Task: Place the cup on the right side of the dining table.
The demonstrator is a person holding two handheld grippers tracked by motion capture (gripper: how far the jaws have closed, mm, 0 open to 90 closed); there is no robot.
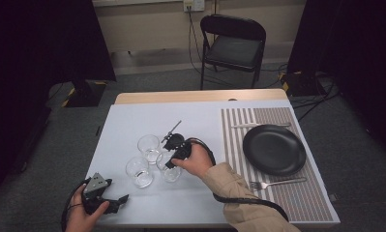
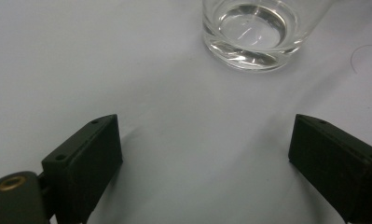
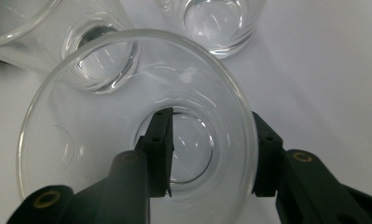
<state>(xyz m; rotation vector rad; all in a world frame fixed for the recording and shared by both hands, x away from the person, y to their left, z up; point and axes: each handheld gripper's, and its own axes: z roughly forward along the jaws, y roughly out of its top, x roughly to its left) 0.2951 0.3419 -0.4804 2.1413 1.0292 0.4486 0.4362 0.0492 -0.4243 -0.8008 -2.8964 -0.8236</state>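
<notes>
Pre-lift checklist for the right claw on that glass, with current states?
1. Right claw straddles the near glass wall, one jaw inside, one outside: ok.
2. Pads pressing on the wall: cannot tell.
3. Glass upright: ok.
4. Gap to the two other glasses: not ok, tight.
5. Left claw open, nothing between the jaws: ok.
6. Plate on the placemat bare: ok.

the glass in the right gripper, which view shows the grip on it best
The right gripper view: the right gripper has one jaw inside the glass and one outside its wall. In the high view the hand mostly hides it. The left gripper view shows another glass.
</notes>
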